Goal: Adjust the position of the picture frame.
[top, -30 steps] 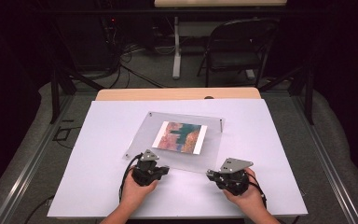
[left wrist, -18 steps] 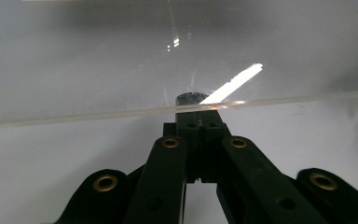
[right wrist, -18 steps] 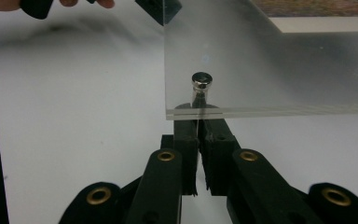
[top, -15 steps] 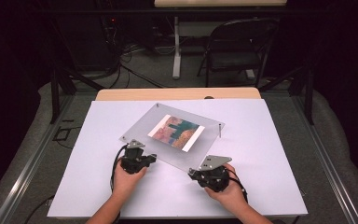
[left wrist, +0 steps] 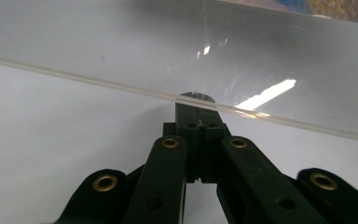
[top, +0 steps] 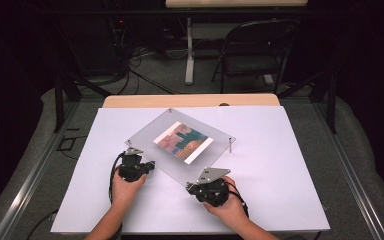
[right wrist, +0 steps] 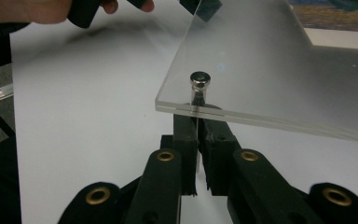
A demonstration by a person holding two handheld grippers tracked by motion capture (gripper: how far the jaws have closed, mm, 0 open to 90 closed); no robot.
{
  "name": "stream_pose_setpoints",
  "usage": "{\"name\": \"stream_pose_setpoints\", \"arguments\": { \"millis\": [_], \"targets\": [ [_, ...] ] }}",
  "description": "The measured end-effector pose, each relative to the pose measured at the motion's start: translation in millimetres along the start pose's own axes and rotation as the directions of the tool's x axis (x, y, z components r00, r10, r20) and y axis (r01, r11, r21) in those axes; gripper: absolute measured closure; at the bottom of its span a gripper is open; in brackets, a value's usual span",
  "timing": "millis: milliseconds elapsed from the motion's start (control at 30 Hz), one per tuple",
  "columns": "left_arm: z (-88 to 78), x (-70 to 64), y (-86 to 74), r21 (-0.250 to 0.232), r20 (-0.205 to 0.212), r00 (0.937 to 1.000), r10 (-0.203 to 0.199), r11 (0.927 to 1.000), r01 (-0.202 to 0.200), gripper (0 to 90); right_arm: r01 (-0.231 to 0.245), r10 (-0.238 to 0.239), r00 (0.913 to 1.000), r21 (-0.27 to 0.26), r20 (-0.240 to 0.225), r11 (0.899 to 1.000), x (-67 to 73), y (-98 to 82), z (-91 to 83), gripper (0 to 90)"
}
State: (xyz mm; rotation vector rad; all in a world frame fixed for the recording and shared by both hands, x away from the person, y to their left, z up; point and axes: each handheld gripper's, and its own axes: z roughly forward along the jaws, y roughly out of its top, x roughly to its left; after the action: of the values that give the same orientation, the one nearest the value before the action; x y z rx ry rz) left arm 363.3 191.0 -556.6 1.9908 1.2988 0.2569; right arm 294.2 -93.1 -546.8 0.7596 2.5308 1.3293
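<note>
A clear acrylic picture frame (top: pixel 215 137) stands on thin metal legs on the white table, turned cornerwise, with a colourful print (top: pixel 182 141) in its middle. My right gripper (top: pixel 192 187) is at the frame's nearest corner. In the right gripper view it (right wrist: pixel 198 122) is shut on the corner's metal leg (right wrist: pixel 199 86) under the plate (right wrist: pixel 270 70). My left gripper (top: pixel 149 164) is at the near-left edge. Its shut tips (left wrist: pixel 196 105) are tucked under the plate's edge (left wrist: pixel 214 56); whether anything is pinched there is hidden.
The white table top (top: pixel 280 190) stretches bare to the right and front of the frame. A wooden table edge (top: pixel 190 100) lies behind it. Beyond stand a folding chair (top: pixel 255 50) and floor cables. The other hand (right wrist: pixel 37 9) shows at top left of the right gripper view.
Both hands have slid left along the table. The frame has turned clockwise with them, from nearly square to the table to cornerwise.
</note>
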Motion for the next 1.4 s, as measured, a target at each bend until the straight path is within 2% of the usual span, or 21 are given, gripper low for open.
{"name": "stream_pose_setpoints", "arguments": {
  "millis": [67, 133, 167, 267, 367, 533, 600, 633, 733, 833, 933, 1000, 1033, 1067, 1167, 1267, 1300, 1367, 1400],
  "targets": [
    [-2.3, 2.0, -2.3, -0.008, -0.001, 0.9999, -0.017, 0.9998, 0.017, 89.9, -0.014, 0.014, 0.9999, 0.015, -0.006, 1.0, -1.9, -2.2, 1.5, 83.5],
    [-8.3, 2.2, -4.2, -0.021, -0.01, 0.9996, -0.026, 0.9994, 0.026, 88.3, -0.043, 0.043, 0.9985, 0.006, -0.033, 0.999, -5.8, -3.9, -0.6, 82.1],
    [-10.6, 2.0, -5.2, -0.023, -0.012, 0.9996, -0.025, 0.9994, 0.024, 86.9, -0.042, 0.042, 0.9983, 0.001, -0.041, 0.999, -7.4, -4.2, -4.0, 80.1],
    [-19.9, -1.5, -10.9, -0.031, -0.012, 0.9995, -0.028, 0.9991, 0.027, 83.2, -0.024, 0.024, 0.9994, 0.013, -0.026, 1.0, -10.0, -6.0, -14.5, 74.7],
    [-31.5, -9.0, -17.4, -0.056, 0.021, 0.9992, -0.033, 0.9979, 0.034, 76.1, -0.039, 0.039, 0.9992, 0.004, -0.004, 0.999, -15.4, -11.6, -31.0, 67.8],
    [-44.3, -30.3, -29.7, -0.069, 0.039, 0.9987, 0.033, 0.9971, -0.03, 61.0, -0.057, 0.059, 0.9947, -0.026, 0.084, 0.998, -30.1, -23.4, -58.8, 57.1],
    [-45.2, -33.6, -31.6, -0.074, 0.041, 0.9983, 0.043, 0.9964, -0.04, 55.6, -0.065, 0.07, 0.9893, -0.043, 0.128, 0.997, -39.3, -26.6, -67.2, 51.0],
    [-47.6, -41.6, -36.4, -0.09, 0.047, 0.997, 0.062, 0.9943, -0.058, 52.2, -0.076, 0.083, 0.9842, -0.053, 0.156, 0.996, -45.2, -28.2, -71.9, 49.7],
    [-50.8, -53.0, -42.4, -0.095, 0.067, 0.9935, 0.092, 0.9918, -0.085, 48.8, -0.099, 0.112, 0.9714, -0.073, 0.209, 0.992, -58.3, -30.6, -80.5, 46.6],
    [-50.2, -62.5, -46.7, -0.081, 0.111, 0.9872, 0.114, 0.9911, -0.106, 50.2, -0.093, 0.108, 0.9583, -0.067, 0.265, 0.993, -69.7, -30.6, -84.3, 48.8],
    [-46.0, -70.9, -48.4, -0.071, 0.159, 0.9804, 0.116, 0.9918, -0.106, 51.4, -0.092, 0.105, 0.9504, -0.055, 0.293, 0.994, -82.4, -30.1, -84.0, 54.9],
    [-44.4, -74.3, -48.5, -0.07, 0.166, 0.9786, 0.122, 0.9913, -0.112, 52.0, -0.105, 0.116, 0.9438, -0.053, 0.309, 0.993, -91.2, -29.6, -81.0, 57.3],
    [-41.1, -79.8, -48.4, -0.066, 0.174, 0.974, 0.145, 0.9886, -0.136, 52.1, -0.111, 0.121, 0.9422, -0.049, 0.312, 0.993, -97.1, -28.9, -79.0, 57.8],
    [-39.5, -82.2, -48.3, -0.06, 0.175, 0.9726, 0.153, 0.9876, -0.145, 52.6, -0.113, 0.124, 0.9405, -0.053, 0.316, 0.992, -100.3, -28.5, -77.1, 58.1],
    [-35.3, -87.1, -48.0, -0.062, 0.187, 0.9696, 0.158, 0.987, -0.149, 53.0, -0.114, 0.124, 0.9338, -0.05, 0.336, 0.992, -111.5, -26.3, -70.1, 59.4],
    [-33.3, -89.4, -47.8, -0.06, 0.197, 0.9673, 0.16, 0.9867, -0.151, 53.8, -0.115, 0.125, 0.9316, -0.05, 0.341, 0.992, -119.1, -24.9, -65.2, 61.4],
    [-30.7, -92.8, -48.0, -0.066, 0.206, 0.9642, 0.167, 0.9854, -0.157, 55.0, -0.132, 0.141, 0.9281, -0.052, 0.344, 0.99, -126.4, -23.8, -61.1, 63.4],
    [-28.3, -96.3, -47.0, -0.057, 0.208, 0.9631, 0.17, 0.9852, -0.162, 56.3, -0.146, 0.156, 0.9255, -0.054, 0.345, 0.988, -132.9, -22.9, -57.3, 64.2],
    [-26.7, -98.4, -46.3, -0.059, 0.218, 0.9604, 0.174, 0.9845, -0.165, 56.7, -0.151, 0.161, 0.9227, -0.056, 0.35, 0.987, -136.5, -22.3, -55.4, 64.3]
  ]
}}
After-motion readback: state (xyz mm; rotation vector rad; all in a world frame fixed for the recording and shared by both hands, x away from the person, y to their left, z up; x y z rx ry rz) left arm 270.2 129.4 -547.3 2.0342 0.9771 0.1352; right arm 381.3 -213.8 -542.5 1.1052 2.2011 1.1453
